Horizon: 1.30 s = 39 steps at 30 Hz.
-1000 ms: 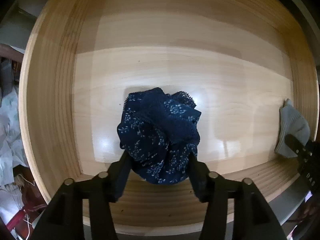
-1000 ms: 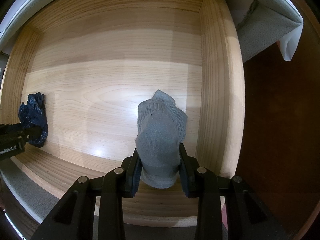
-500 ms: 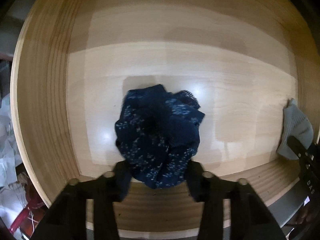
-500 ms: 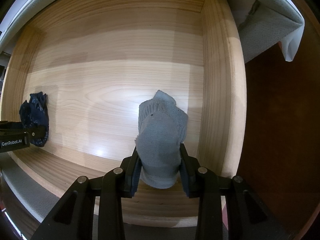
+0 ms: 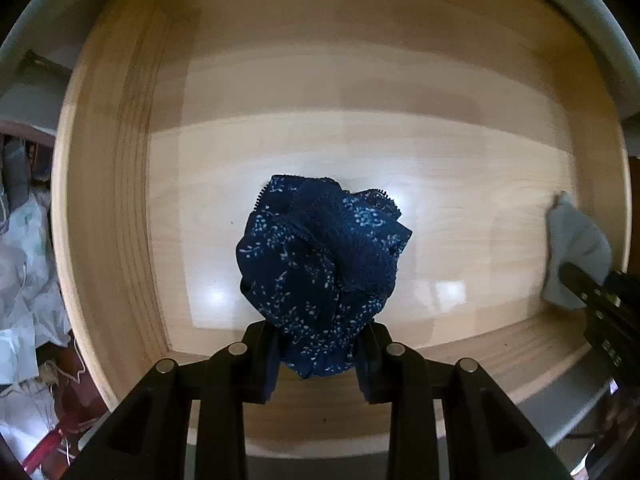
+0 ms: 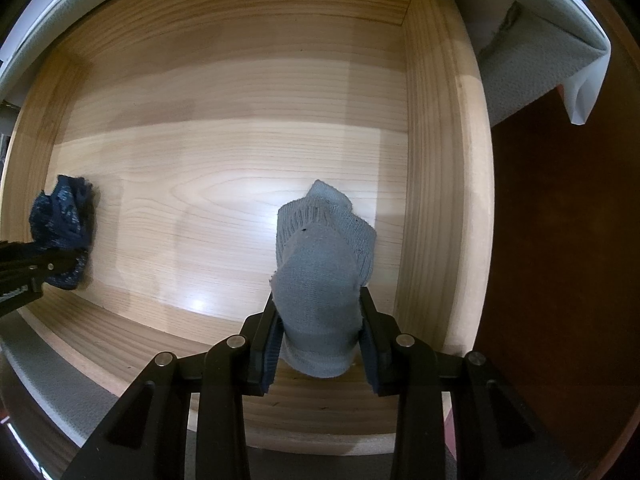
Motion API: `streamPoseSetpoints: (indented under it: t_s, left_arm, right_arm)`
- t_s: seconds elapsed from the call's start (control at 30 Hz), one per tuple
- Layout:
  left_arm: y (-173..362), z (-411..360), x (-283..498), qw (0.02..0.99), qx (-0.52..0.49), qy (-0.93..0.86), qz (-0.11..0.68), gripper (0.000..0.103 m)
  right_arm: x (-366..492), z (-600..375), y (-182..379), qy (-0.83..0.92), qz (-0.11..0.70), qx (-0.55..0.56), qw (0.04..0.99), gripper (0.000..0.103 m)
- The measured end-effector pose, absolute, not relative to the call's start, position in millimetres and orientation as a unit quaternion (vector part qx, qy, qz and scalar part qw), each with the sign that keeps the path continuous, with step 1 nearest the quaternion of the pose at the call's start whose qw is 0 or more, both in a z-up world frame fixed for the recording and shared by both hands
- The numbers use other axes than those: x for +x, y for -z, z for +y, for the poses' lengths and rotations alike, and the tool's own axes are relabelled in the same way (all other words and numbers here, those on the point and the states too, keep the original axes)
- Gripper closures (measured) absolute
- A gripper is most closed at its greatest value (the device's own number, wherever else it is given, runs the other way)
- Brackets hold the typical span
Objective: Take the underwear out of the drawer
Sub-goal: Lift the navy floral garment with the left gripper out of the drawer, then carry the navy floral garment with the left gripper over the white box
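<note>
- Pale wooden drawer point(image 5: 120, 208), open at the top, fills both wrist views; its floor is light, glossy board with grain running across, and its side walls are a darker tan wood.
- Outside the drawer, the left wrist view shows crumpled pale cloth and paper point(image 5: 24, 264) past the left wall. The right wrist view shows a dark brown surface point(image 6: 560, 280) past the right wall and a grey padded edge point(image 6: 532, 52) above it.
- Left gripper point(image 5: 316, 354): black, two-fingered, pointing down into the drawer. Its fingers pinch a bunched dark-blue underwear with a small white floral print and lace trim point(image 5: 320, 264). The cloth bulges out above the pads; the lower end of the bundle sits clamped between them.
- Location of the dark-blue underwear: inside the drawer, over the left half of the floor, near the left wall. Whether it rests on the floor or hangs clear of it cannot be told.
- Right gripper point(image 6: 320, 350): black, two-fingered, also pointing down. Its fingers are pressed against both sides of a folded grey knitted sock point(image 6: 320, 276) with a ribbed cuff at its far end.
- Location of the grey sock: inside the drawer, just beside the right wall.
- The two bundles are well apart, each at an opposite end of the drawer. Each gripper appears at the edge of the other's view.
</note>
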<state>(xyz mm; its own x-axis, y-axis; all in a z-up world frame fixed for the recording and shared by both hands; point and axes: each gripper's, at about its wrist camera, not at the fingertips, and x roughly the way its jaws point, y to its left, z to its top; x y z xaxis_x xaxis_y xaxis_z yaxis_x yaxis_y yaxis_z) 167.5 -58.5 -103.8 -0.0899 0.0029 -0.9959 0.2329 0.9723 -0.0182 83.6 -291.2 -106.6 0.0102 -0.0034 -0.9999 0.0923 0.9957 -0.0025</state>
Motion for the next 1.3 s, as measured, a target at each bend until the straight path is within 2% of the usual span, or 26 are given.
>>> streamPoseSetpoints:
  t_s: [0.43,0.7,0.87,1.3]
  left_arm:
    - [62.2,-66.3,113.5,0.718,0.112,0.104,0.679,0.073]
    - [11.5,-39.7,109.7,0.749,0.111,0.12,0.642,0.073]
    - [-0.4,-41.3,105.0,0.768,0.108,0.125,0.619,0.073]
    - [-115.7,-15.6,105.4,0.836,0.076,0.135,0.526,0.073]
  right_arm:
    - [84.3,-287.6,106.2,0.038,0.703,0.029,0.709,0.072]
    - [84.1,-285.8,107.4,0.039,0.703,0.027,0.709,0.072]
    - [84.1,-285.5,107.3,0.04,0.703,0.027,0.709,0.072]
    - [83.7,-285.3,107.6,0.04,0.703,0.027,0.709,0.072]
